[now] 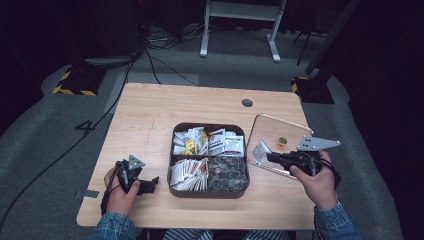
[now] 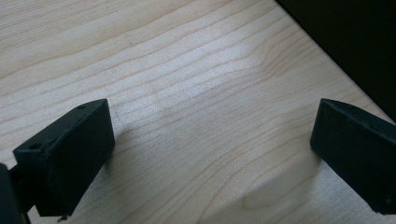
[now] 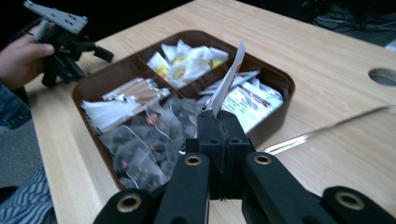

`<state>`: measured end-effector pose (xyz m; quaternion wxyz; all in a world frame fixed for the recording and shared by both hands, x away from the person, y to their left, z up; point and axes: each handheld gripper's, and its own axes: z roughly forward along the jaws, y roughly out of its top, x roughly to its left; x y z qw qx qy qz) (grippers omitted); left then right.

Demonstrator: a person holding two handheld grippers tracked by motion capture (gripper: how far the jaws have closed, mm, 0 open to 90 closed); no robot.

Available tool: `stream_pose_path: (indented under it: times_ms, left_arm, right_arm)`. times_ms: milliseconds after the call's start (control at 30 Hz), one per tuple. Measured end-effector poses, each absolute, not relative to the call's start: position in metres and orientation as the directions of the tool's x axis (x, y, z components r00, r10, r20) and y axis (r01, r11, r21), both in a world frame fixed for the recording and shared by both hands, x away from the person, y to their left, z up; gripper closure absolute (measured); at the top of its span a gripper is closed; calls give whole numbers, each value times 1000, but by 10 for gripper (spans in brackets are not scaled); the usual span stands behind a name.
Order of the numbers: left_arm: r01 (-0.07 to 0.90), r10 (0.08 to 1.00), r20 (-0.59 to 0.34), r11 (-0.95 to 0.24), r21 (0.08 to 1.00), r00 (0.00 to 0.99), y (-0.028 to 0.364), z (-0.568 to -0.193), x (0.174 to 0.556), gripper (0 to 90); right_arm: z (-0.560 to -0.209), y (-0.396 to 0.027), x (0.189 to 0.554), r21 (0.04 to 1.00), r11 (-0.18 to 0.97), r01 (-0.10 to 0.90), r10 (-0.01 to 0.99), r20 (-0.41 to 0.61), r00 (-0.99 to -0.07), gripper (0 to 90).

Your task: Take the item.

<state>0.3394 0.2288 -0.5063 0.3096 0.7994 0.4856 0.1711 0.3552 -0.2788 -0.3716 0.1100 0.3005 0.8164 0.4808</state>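
A brown four-part tray of sachets sits mid-table. My right gripper hovers just right of it, over the near edge of a clear lid, shut on a small white sachet. In the right gripper view the sachet stands upright out of the closed right gripper, with the tray beyond it. My left gripper rests left of the tray near the front edge. Its jaws stand wide open over bare wood in the left gripper view, nothing between them. It also shows far off as the left gripper.
The tray holds white-and-yellow packets, red-printed sachets, stick packs and dark clear bags. A small gold knob sits on the lid. A cable hole lies at the back of the table.
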Motion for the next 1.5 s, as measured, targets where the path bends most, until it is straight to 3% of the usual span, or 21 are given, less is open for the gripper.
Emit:
stream_pose_path:
  times_ms: [867,1500]
  left_arm:
    - [671,882,-27,-337,661,470,229,-506,339,1]
    - [671,882,-28,-336,661,470,229,-506,339,1]
  right_arm:
    - [-445,-291,357,731,435,526,618,182,-765,899]
    - [-464,-287,353,687,446,574,596,251,-763,897]
